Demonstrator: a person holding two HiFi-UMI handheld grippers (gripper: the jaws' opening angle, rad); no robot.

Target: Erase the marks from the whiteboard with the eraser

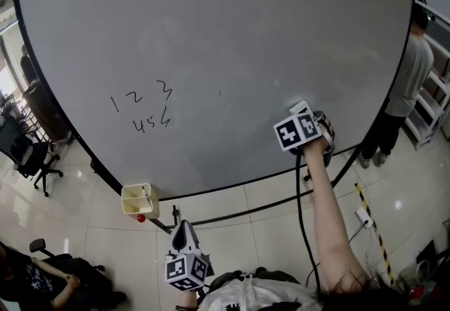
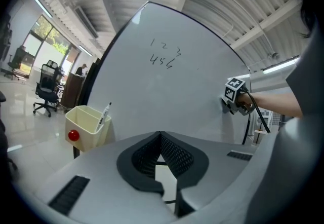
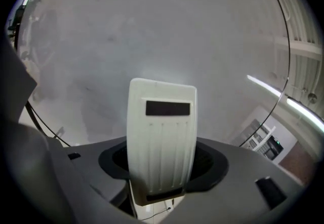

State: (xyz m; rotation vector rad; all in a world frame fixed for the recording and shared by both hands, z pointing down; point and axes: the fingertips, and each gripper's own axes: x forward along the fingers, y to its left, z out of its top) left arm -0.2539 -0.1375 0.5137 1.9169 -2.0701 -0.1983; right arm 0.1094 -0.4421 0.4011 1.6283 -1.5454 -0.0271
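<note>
Head view puts the marks [image 1: 140, 110] left of centre on the whiteboard [image 1: 232, 28], well apart from the right gripper [image 1: 309, 128] at lower right, its load hidden there. Left gripper view shows the left gripper [image 2: 161, 139] pinched together, empty; only the right gripper view shows the eraser [image 3: 161, 137] clamped

A cream container [image 1: 133, 201] is seen holding a marker [image 1: 146, 194], with a red ball [image 1: 141, 218] set against it. An office chair [image 1: 34, 160] is parked left of the container, and a standing person [image 1: 408, 84] is seen far to its right.
</note>
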